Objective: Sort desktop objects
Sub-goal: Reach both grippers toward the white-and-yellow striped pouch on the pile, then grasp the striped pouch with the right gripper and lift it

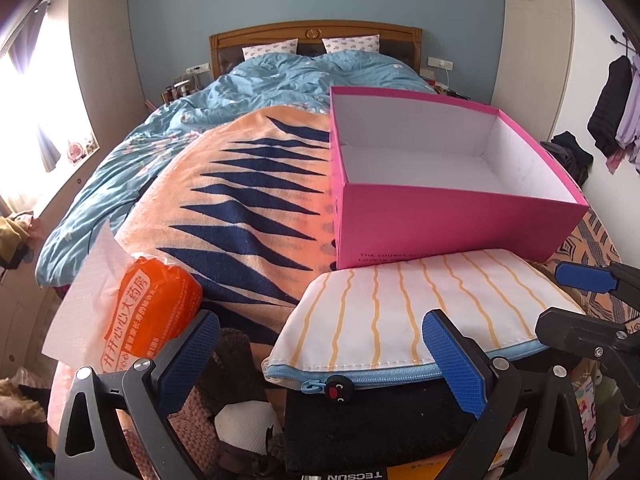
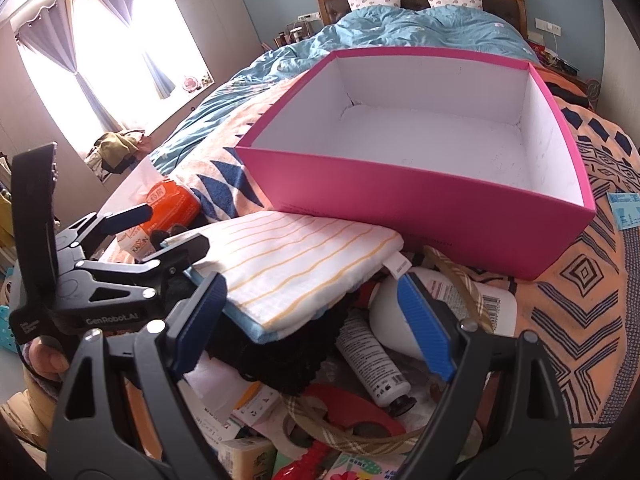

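An empty pink box (image 1: pixel 448 224) (image 2: pixel 420 200) with a white inside sits on the orange blanket. In front of it a white pouch with yellow stripes (image 1: pixel 412 312) (image 2: pixel 296 264) lies on top of a pile of objects, over a black fabric item (image 1: pixel 372 420). My left gripper (image 1: pixel 324 364) is open, its jaws either side of the pouch's zipper edge. My right gripper (image 2: pixel 316 320) is open over the pouch's corner, a white bottle (image 2: pixel 440 308) and a tube (image 2: pixel 372 360). An orange tissue pack (image 1: pixel 148 312) (image 2: pixel 168 204) lies left.
The pile holds a red tape roll (image 2: pixel 352 408), checked strap (image 2: pixel 320 424), paper boxes (image 2: pixel 248 404) and a tissue roll (image 1: pixel 244 424). The left gripper shows in the right wrist view (image 2: pixel 156 232). A blue duvet (image 1: pixel 280 80) covers the bed behind.
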### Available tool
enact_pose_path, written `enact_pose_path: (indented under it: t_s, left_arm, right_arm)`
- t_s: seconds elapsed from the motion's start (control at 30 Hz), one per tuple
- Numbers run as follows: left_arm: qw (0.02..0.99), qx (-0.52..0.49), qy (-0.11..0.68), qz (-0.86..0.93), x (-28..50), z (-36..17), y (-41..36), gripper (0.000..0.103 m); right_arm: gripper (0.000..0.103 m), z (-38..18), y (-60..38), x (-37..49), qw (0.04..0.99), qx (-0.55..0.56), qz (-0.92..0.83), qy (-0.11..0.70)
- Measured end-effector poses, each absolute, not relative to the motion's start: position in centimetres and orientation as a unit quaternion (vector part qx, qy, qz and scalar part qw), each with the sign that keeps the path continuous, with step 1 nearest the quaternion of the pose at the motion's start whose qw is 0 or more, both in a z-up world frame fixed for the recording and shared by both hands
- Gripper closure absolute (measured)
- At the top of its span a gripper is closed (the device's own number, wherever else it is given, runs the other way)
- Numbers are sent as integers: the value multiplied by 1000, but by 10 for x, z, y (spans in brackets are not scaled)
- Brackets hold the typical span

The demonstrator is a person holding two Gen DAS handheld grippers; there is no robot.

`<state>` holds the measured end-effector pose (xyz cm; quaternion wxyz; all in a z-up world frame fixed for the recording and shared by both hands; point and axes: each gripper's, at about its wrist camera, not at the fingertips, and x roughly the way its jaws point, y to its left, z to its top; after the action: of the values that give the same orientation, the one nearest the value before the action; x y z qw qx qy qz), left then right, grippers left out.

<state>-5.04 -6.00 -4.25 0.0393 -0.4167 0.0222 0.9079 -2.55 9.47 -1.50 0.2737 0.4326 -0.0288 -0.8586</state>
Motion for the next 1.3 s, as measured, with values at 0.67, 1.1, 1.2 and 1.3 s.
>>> enact_pose_path:
  t_s: [0.67,1.1,1.2,1.3]
  left_arm:
    - [137,-489,-57,860,-79,-68,-75,0]
    - [198,-515,-93,829,-77,-75,-71,1]
    - [209,-516,-98,825,-73,-73,-70,2]
    - [211,-511,-96,828,-68,-68,-69,3]
  right_arm:
    - [36,-39,93,-55,286,497,-817,-64]
    - [63,-34,100,-49,288,465,-836,-33]
    - [65,-32,100,-45,287,454,-843,-16]
    - [67,-28,101,-41,286,436,-853,0]
